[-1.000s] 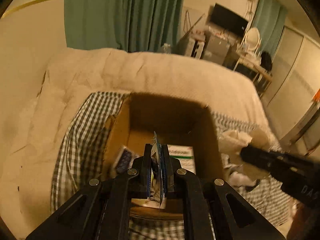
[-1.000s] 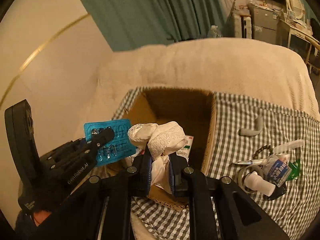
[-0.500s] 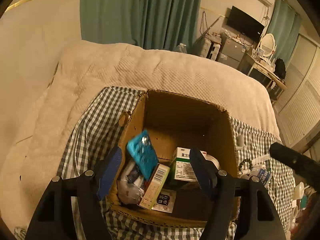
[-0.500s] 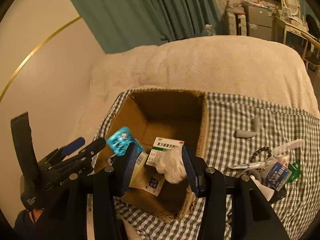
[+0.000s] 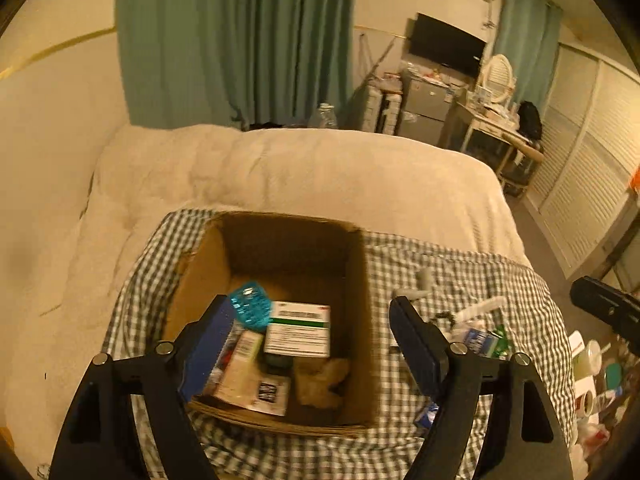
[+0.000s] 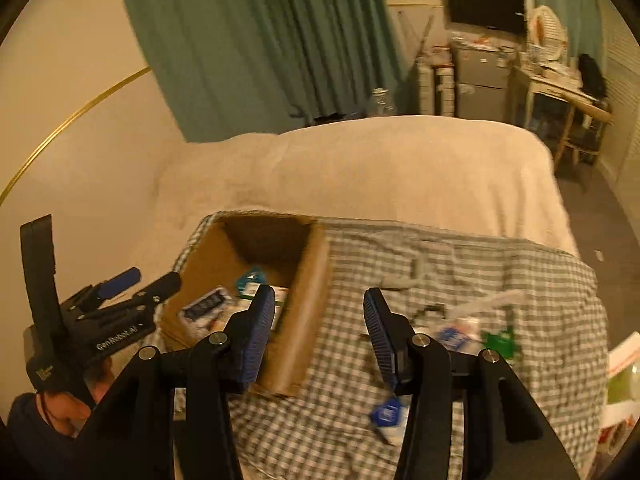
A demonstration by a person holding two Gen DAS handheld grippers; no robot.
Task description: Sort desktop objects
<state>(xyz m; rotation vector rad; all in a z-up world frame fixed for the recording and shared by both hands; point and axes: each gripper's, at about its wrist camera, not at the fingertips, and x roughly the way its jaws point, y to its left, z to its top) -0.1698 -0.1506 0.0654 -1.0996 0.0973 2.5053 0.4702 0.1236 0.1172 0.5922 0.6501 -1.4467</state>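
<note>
Left wrist view showed our left gripper (image 5: 312,320) with its jaws spread wide and nothing between them; they had just been opening, which fits a drop into the cardboard box (image 5: 360,280) below. The teal blister pack (image 5: 250,310) leaned against the near left wall inside, beside one white and green medicine carton (image 5: 298,328). A crumpled cream cloth (image 5: 322,380) lay in the near right corner of the box, and a flat leaflet with a dark code patch (image 5: 256,388) sat at the front. We judged the box to be the collecting place, set on the checked cloth (image 5: 440,268) so both hands could reach it.

In the right wrist view our right gripper (image 6: 320,332) had its fingers apart and empty, hanging over the box's right wall and the cloth beside it. To its right waited the unsorted pile (image 6: 464,332): we counted one grey tube-like piece (image 6: 400,280) lying apart, one green wrapper (image 6: 500,340) and one small blue packet (image 6: 386,414) nearer us. The rest was too blurred to count. We saw two grippers and one box.
</note>
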